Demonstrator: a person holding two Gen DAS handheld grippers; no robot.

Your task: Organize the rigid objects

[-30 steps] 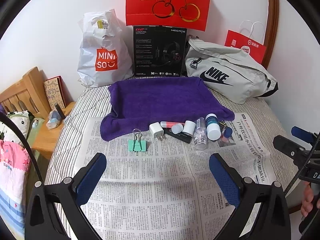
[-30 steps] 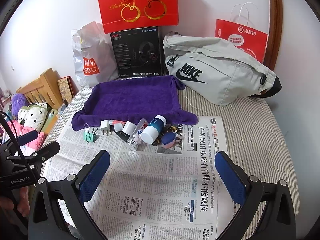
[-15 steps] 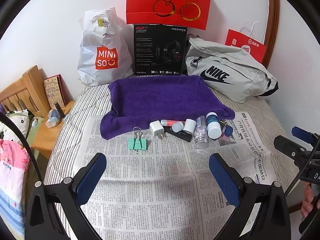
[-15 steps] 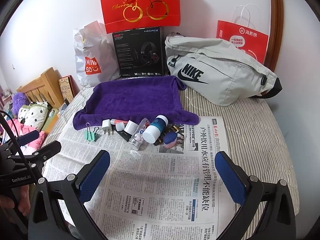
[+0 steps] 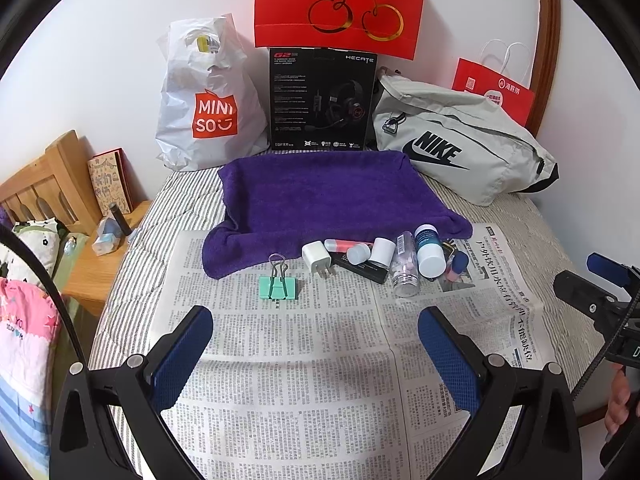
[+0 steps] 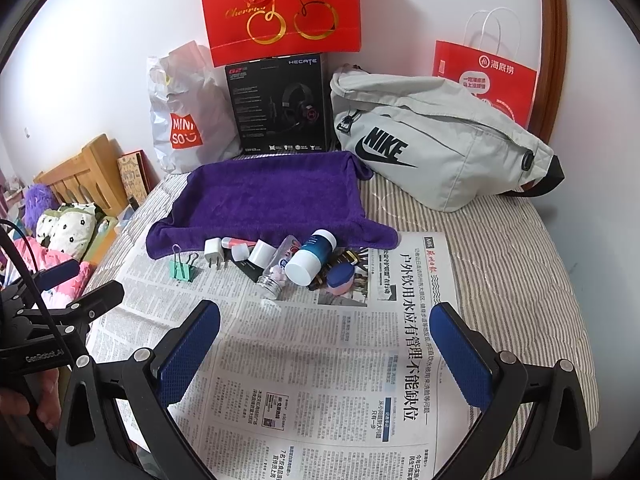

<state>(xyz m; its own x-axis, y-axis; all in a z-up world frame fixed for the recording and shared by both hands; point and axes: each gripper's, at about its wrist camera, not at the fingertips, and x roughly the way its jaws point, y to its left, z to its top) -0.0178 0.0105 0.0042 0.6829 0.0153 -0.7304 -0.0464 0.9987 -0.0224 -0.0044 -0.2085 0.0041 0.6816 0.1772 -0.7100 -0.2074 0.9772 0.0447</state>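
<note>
A row of small items lies on newspaper at the front edge of a purple towel: a green binder clip, a white charger plug, a clear pill bottle, a blue bottle with a white cap and several smaller pieces. My left gripper is open and empty, short of the clip. My right gripper is open and empty, short of the blue bottle and pill bottle.
Along the wall stand a Miniso bag, a black headset box, a red gift bag and a grey Nike bag. A wooden headboard and nightstand are at the left. The striped mattress extends right.
Both grippers have shifted very slightly; the scene sits marginally higher in the frames. Nothing was grasped or moved.
</note>
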